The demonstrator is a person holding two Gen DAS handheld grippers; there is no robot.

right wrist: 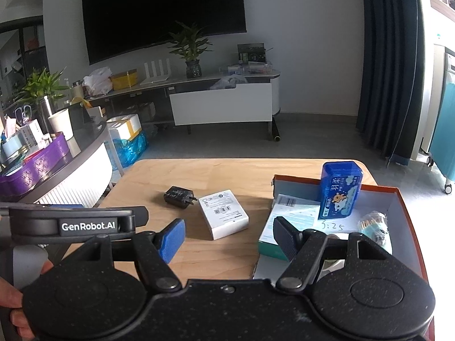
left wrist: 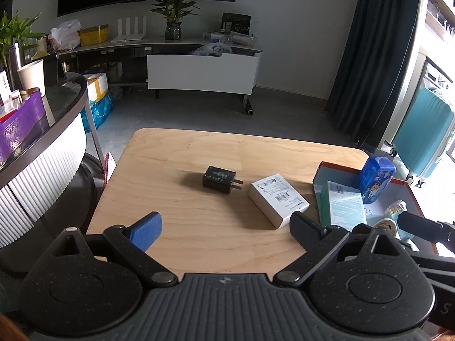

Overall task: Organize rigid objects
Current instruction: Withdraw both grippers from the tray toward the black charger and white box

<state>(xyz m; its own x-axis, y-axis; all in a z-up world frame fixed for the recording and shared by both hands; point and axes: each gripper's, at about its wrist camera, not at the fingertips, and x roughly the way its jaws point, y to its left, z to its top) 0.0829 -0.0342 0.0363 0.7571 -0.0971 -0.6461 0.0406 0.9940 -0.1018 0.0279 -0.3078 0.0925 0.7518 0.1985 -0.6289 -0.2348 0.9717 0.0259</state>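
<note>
1. Ahead of the left hand-held gripper, jaws spread and empty: black charger, white box beside it.
2. Right hand-held gripper: likewise released, nothing held.
3. Wooden desk; orange-rimmed tray holds blue case.
4. Room: dark screen, potted plant.

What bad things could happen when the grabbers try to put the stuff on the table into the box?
1. The tall blue case stands upright in the orange-rimmed box; a bump might topple it.
2. The black charger is small, with prongs sticking out toward the white box, so it might twist or slip when grabbed.
3. The left gripper and right gripper, both open, work close together and could knock each other.
</note>
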